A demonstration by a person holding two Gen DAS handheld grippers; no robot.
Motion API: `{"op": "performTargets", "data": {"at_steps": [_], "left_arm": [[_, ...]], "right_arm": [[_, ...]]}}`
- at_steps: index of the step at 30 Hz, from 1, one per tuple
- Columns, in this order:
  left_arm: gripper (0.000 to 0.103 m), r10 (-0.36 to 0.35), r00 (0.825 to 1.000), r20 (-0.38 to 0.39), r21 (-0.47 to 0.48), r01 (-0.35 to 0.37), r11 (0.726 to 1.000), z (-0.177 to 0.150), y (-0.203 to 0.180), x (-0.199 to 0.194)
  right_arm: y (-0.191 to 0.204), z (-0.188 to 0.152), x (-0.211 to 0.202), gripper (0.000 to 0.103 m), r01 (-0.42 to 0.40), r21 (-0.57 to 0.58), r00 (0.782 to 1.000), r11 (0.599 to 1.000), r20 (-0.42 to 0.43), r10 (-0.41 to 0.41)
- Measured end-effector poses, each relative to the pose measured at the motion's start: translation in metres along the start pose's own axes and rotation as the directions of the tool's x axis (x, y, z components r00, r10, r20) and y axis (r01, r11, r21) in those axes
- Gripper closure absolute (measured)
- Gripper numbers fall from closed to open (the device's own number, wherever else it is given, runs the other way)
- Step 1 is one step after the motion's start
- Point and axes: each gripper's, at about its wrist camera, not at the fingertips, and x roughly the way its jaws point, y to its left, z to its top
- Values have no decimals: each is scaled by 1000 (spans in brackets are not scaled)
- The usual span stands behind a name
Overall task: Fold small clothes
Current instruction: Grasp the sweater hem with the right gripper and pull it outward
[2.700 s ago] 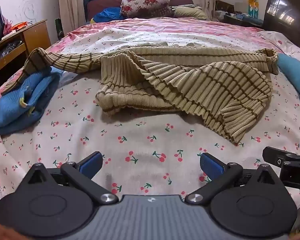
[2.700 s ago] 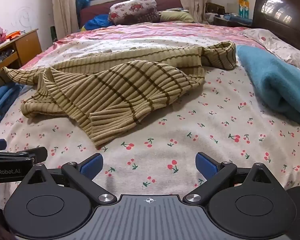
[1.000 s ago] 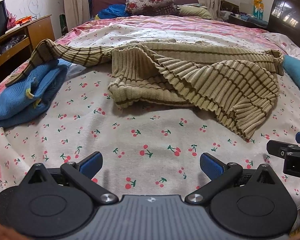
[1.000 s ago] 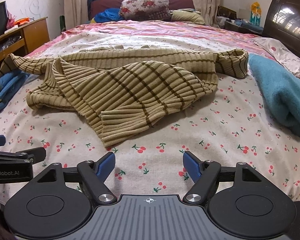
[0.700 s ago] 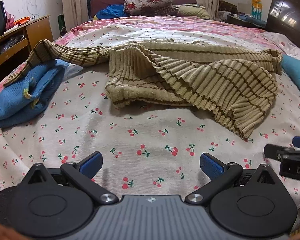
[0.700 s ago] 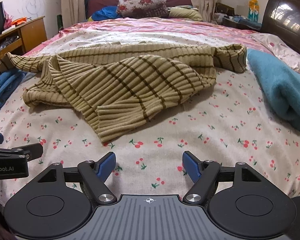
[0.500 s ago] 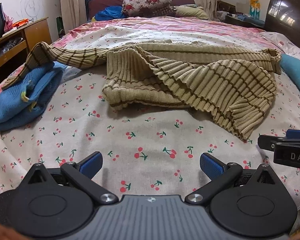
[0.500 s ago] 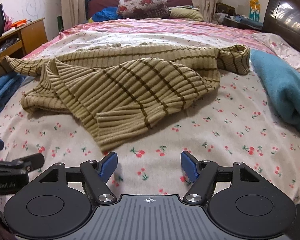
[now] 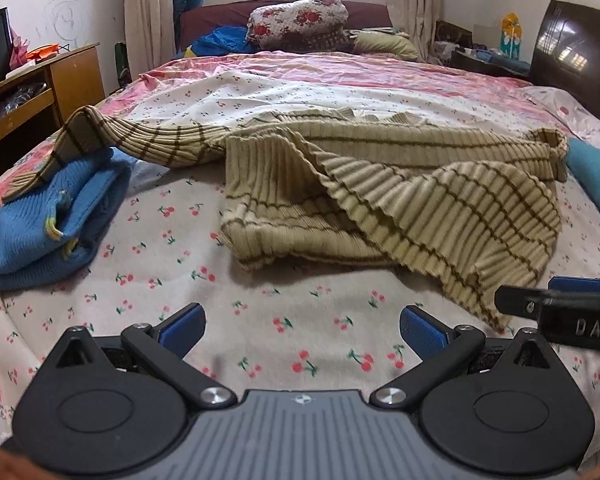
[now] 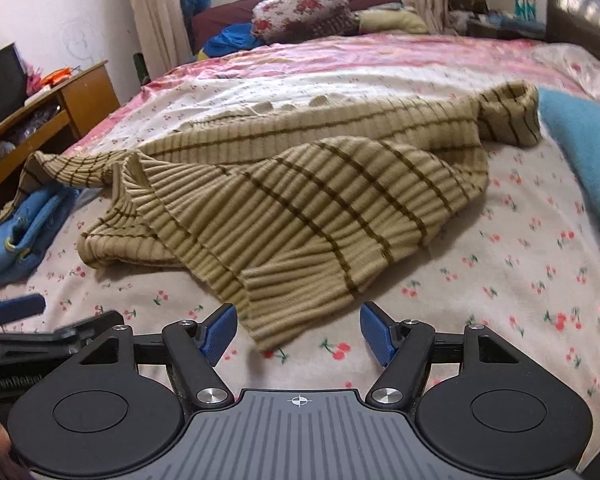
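Note:
A tan ribbed sweater with brown stripes (image 9: 400, 200) lies crumpled across the bed, one sleeve draped left over a folded blue knit garment (image 9: 48, 220). It also shows in the right wrist view (image 10: 308, 208). My left gripper (image 9: 302, 326) is open and empty, above the cherry-print sheet short of the sweater's near fold. My right gripper (image 10: 298, 332) is open, and the sweater's near hem corner (image 10: 276, 320) lies between its blue fingertips (image 10: 220, 330). The right gripper's tip shows at the right of the left wrist view (image 9: 560, 304).
A teal towel (image 10: 584, 156) lies at the bed's right side. Pillows and a rolled floral quilt (image 9: 296, 20) are at the far end. A wooden desk (image 9: 40, 92) stands left of the bed, a dark headboard (image 9: 580, 52) at the right.
Both grippers have moved forward toward the sweater. The right gripper has narrowed a little and its fingertips now flank the near hem corner. The sweater has not moved.

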Motion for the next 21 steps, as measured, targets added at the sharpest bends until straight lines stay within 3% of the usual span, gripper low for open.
{"op": "performTargets", "data": {"at_steps": [6, 9, 11, 13, 21], "left_arm": [[0, 17, 1000, 14, 7, -17, 1000, 6, 9, 4], [0, 36, 999, 35, 13, -36, 999, 13, 17, 5], [0, 47, 998, 48, 10, -48, 999, 19, 25, 7], [0, 60, 996, 60, 4, -60, 998, 26, 33, 10], [0, 65, 993, 93, -16, -64, 998, 49, 61, 15]], "right_arm": [[22, 3, 24, 39, 47, -129, 999, 990, 2, -48], [21, 6, 36, 59, 87, -132, 996, 987, -8, -88], [17, 9, 33, 86, 95, -134, 995, 986, -5, -97], [7, 11, 28, 93, 81, -103, 996, 991, -15, -83], [-41, 22, -14, 97, 83, 16, 996, 996, 12, -83]]}}
